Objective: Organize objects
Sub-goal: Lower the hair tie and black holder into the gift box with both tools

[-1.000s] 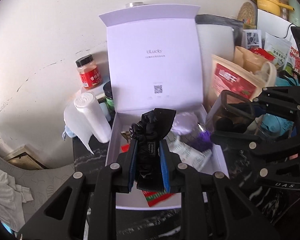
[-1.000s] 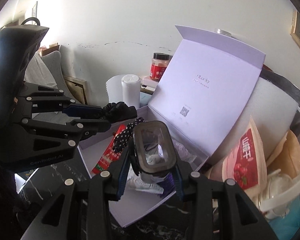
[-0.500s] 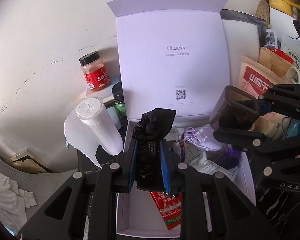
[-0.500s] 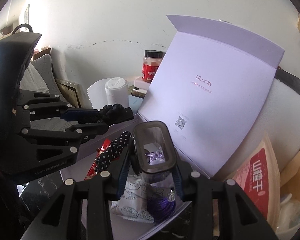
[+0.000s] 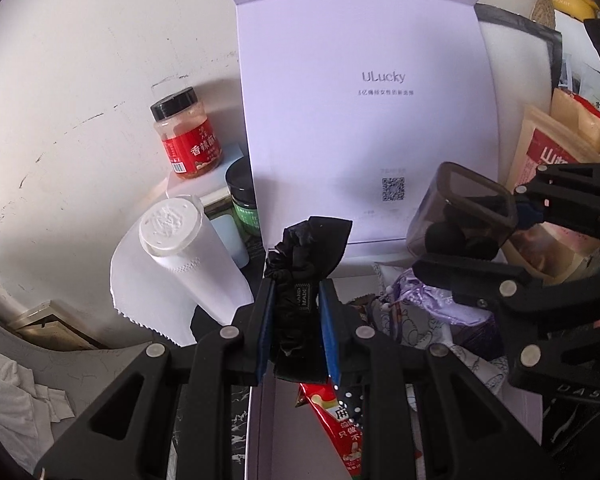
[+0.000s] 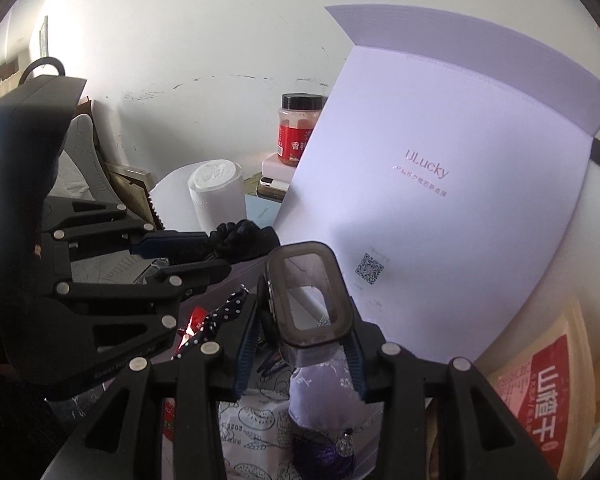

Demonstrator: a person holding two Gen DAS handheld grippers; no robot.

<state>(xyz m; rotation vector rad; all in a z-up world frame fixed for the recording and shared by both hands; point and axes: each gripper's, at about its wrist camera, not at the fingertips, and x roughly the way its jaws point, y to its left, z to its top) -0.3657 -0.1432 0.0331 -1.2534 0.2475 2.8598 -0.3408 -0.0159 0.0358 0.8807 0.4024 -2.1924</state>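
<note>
My left gripper [image 5: 296,292] is shut on a black fabric scrunchie [image 5: 306,248] and hangs over the near left corner of an open lilac gift box [image 5: 256,420]. The box's lid [image 5: 364,120] stands upright behind. My right gripper [image 6: 304,320] is shut on a small smoky clear container [image 6: 308,292] with a dark rim, held above the box's right half. In the box lie a red snack packet [image 5: 340,428], a polka-dot fabric piece [image 6: 216,320], a lilac pouch [image 5: 428,300] and a patterned packet [image 6: 252,420]. The left gripper [image 6: 220,252] and its scrunchie [image 6: 244,240] also appear in the right wrist view.
Left of the box stand a white paper roll [image 5: 184,248], a red-labelled spice jar [image 5: 186,136] and a green jar [image 5: 244,204]. Snack bags [image 5: 548,148] crowd the right side. A white panel with a black edge [image 5: 516,60] leans behind the lid. Crumpled white cloth [image 5: 12,400] lies low left.
Both grippers have moved forward and down toward the box, so the lid and contents fill more of each view. Each still holds its thing.
</note>
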